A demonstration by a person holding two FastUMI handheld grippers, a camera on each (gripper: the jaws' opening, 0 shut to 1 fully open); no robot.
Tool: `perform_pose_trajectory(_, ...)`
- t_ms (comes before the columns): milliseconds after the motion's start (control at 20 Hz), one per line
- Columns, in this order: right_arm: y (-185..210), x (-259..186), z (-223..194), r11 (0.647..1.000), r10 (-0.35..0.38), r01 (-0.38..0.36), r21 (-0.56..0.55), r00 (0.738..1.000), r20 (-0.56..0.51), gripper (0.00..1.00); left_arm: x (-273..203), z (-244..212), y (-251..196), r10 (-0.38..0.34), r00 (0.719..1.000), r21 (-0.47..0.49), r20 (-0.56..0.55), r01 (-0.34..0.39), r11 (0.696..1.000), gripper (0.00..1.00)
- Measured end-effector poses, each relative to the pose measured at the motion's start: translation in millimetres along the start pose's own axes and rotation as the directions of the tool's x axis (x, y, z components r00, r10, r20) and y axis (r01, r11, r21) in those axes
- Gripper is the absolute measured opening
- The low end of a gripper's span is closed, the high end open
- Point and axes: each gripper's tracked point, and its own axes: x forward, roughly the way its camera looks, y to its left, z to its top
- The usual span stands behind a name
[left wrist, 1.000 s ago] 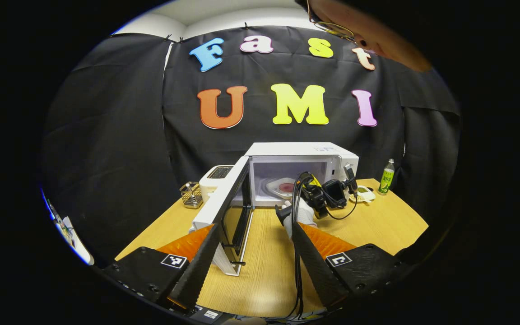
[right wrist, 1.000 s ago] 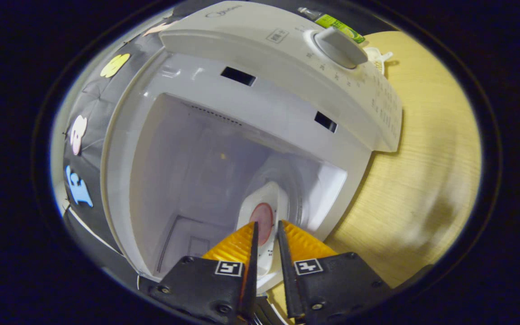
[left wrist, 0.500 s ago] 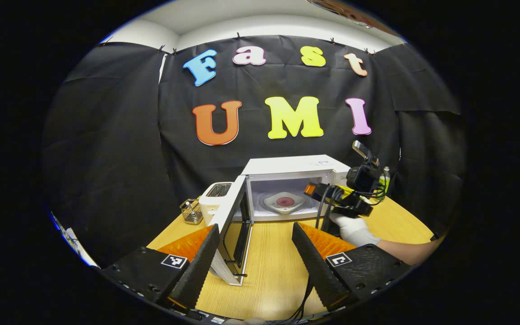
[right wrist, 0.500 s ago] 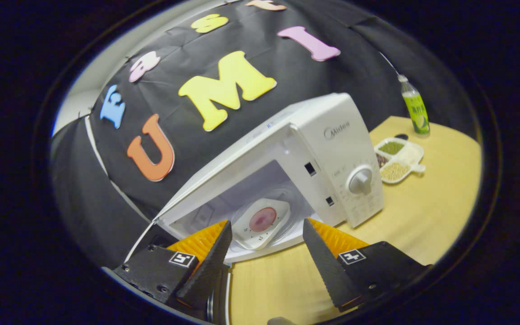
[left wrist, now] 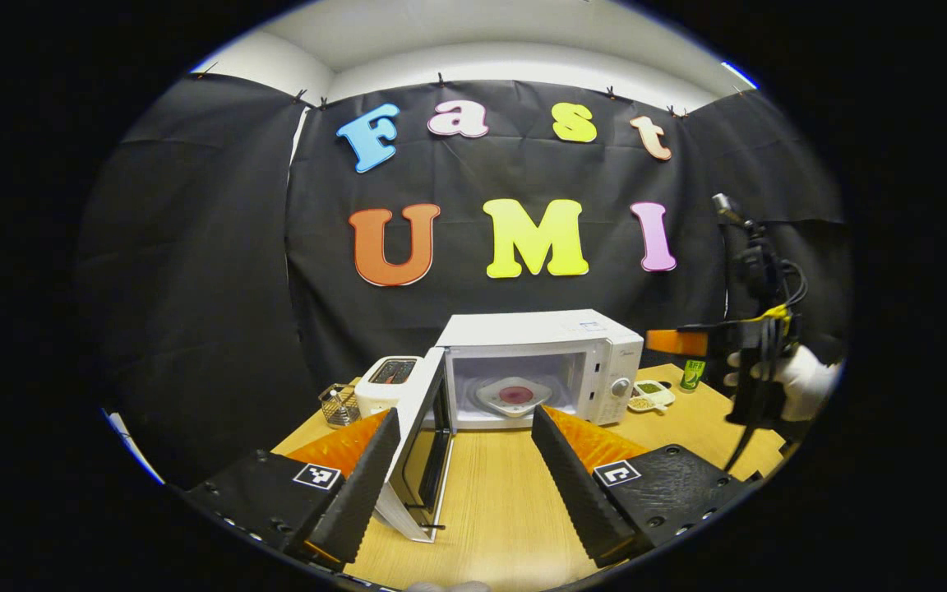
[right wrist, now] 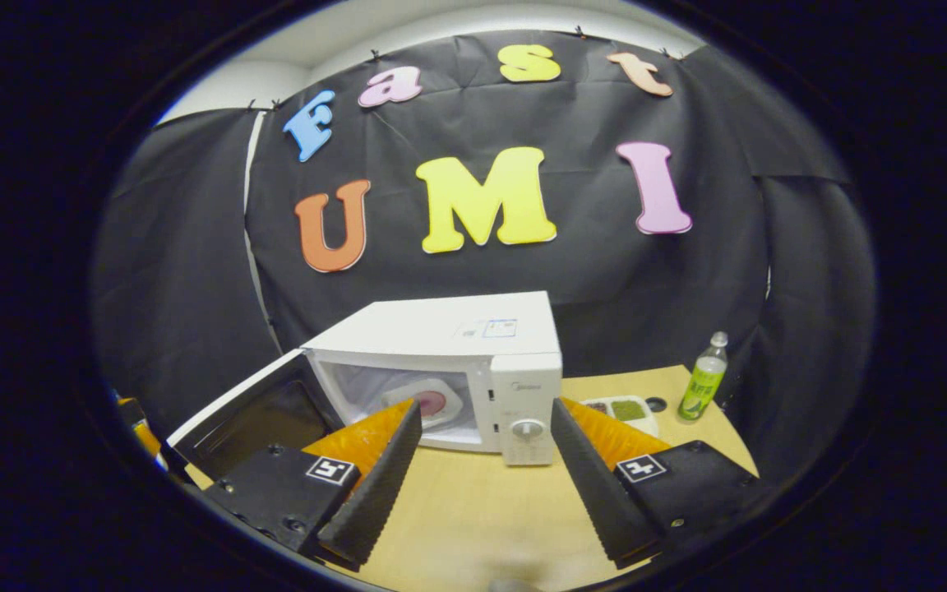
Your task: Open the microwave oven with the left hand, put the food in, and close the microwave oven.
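Withdrawn from the cavity since a second earlier, right gripper [right wrist: 482,469] hung released, empty, at right of the left gripper view. Left gripper [left wrist: 457,469] gaped too. Food plate [left wrist: 511,395] sat inside microwave [left wrist: 543,329]; door [left wrist: 418,444] open at lower centre. Closing remained.

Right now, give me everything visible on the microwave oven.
The microwave oven is a white box, plastic or painted metal by its look, standing upright on the wooden table by the black cloth wall. Its dark-windowed door, hinged at its left side, is swung wide open. A control panel with a round knob is at its right. Inside, a white plate of food rests on the cavity floor. No gripper touches it.
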Motion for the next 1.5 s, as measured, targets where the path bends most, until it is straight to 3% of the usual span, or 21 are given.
perform_pose_trajectory(50,-10.5,-11.0,3.7,1.000,-0.013,0.013,-0.015,1.000,-0.001,0.91,4.5,1.8,3.0,0.003,1.000,0.003,0.010,-0.003,1.000,0.96)
perform_pose_trajectory(100,-19.8,-21.5,6.1,0.999,-0.031,0.031,-0.031,1.000,0.000,0.91,9.6,1.8,7.7,0.007,1.000,0.008,0.018,-0.007,1.000,0.89)
perform_pose_trajectory(150,-26.5,-31.0,8.1,0.998,-0.043,0.043,-0.041,0.999,0.000,0.91,14.4,3.7,11.8,0.011,1.000,0.010,0.025,-0.012,1.000,0.96)
perform_pose_trajectory(200,-31.8,-39.5,7.1,0.998,-0.050,0.050,-0.046,0.999,-0.004,1.00,17.9,4.1,15.9,0.016,0.999,0.011,0.031,-0.017,1.000,0.89)
perform_pose_trajectory(300,-42.4,-56.0,3.3,0.997,-0.067,0.066,-0.050,0.998,-0.021,1.00,25.9,7.8,23.7,0.027,0.998,0.014,0.047,-0.028,1.000,0.95)
perform_pose_trajectory(350,-46.5,-63.4,2.3,0.996,-0.076,0.074,-0.050,0.997,-0.025,0.92,28.8,7.9,30.4,0.038,0.998,0.012,0.052,-0.039,0.999,0.94)
perform_pose_trajectory(450,-54.1,-73.0,1.0,0.995,-0.090,0.088,-0.055,0.996,-0.030,0.92,34.5,5.4,37.6,0.046,0.998,0.002,0.051,-0.047,0.999,0.82)
perform_pose_trajectory(550,-61.5,-80.9,1.5,0.994,-0.103,0.101,-0.050,0.994,-0.032,1.00,36.8,3.0,43.6,0.052,0.998,-0.002,0.046,-0.052,0.999,0.86)
perform_pose_trajectory(600,-64.6,-83.2,1.8,0.993,-0.110,0.109,-0.046,0.993,-0.032,0.92,37.2,1.6,45.8,0.050,0.998,-0.005,0.043,-0.050,0.999,0.83)
perform_pose_trajectory(650,-67.2,-85.2,1.6,0.993,-0.111,0.110,-0.038,0.993,-0.035,1.00,37.9,-1.0,46.6,0.042,0.998,-0.011,0.038,-0.042,0.999,0.80)
perform_pose_trajectory(750,-67.5,-87.4,-4.1,0.995,-0.100,0.099,-0.019,0.994,-0.055,0.92,35.8,-6.1,50.0,0.041,0.999,-0.024,0.031,-0.041,0.999,0.58)
perform_pose_trajectory(800,-68.3,-88.8,-6.7,0.995,-0.096,0.096,-0.006,0.993,-0.064,0.92,36.6,-8.8,54.8,0.045,0.999,-0.033,0.023,-0.044,0.998,0.37)
perform_pose_trajectory(850,-70.0,-90.2,-7.2,0.995,-0.099,0.100,0.008,0.993,-0.068,0.92,34.5,-12.2,64.1,0.070,0.997,-0.035,0.021,-0.070,0.997,0.28)
perform_pose_trajectory(900,-72.5,-91.3,-8.5,0.994,-0.103,0.104,0.018,0.992,-0.071,0.92,34.1,-14.7,74.3,0.100,0.995,-0.029,0.019,-0.100,0.995,0.06)
perform_pose_trajectory(950,-73.4,-92.6,-10.3,0.994,-0.106,0.108,0.025,0.991,-0.077,0.92,33.0,-18.3,82.2,0.119,0.993,-0.022,0.017,-0.118,0.993,0.02)
perform_pose_trajectory(1150,-78.1,-100.4,-17.1,0.991,-0.123,0.127,0.033,0.988,-0.093,0.92,37.0,-42.4,112.8,0.146,0.989,-0.026,-0.025,-0.147,0.989,0.00)
perform_pose_trajectory(1200,-78.2,-103.8,-17.6,0.990,-0.131,0.134,0.033,0.987,-0.094,0.92,40.2,-51.1,124.7,0.156,0.987,-0.033,-0.044,-0.158,0.987,0.11)
perform_pose_trajectory(1250,-79.1,-106.3,-17.3,0.989,-0.138,0.141,0.034,0.986,-0.094,0.91,40.4,-61.3,134.5,0.167,0.984,-0.041,-0.060,-0.169,0.985,0.00)
perform_pose_trajectory(1350,-79.0,-110.6,-17.7,0.988,-0.150,0.154,0.031,0.984,-0.095,1.00,43.8,-83.6,154.4,0.190,0.977,-0.043,-0.093,-0.195,0.980,0.00)
perform_pose_trajectory(1400,-79.3,-112.7,-18.8,0.987,-0.156,0.160,0.030,0.983,-0.096,0.91,46.4,-95.7,161.3,0.196,0.974,-0.035,-0.115,-0.202,0.979,0.00)
perform_pose_trajectory(1500,-77.4,-116.1,-20.0,0.985,-0.167,0.171,0.031,0.981,-0.098,0.92,48.7,-114.0,168.8,0.192,0.972,-0.008,-0.134,-0.194,0.981,0.00)
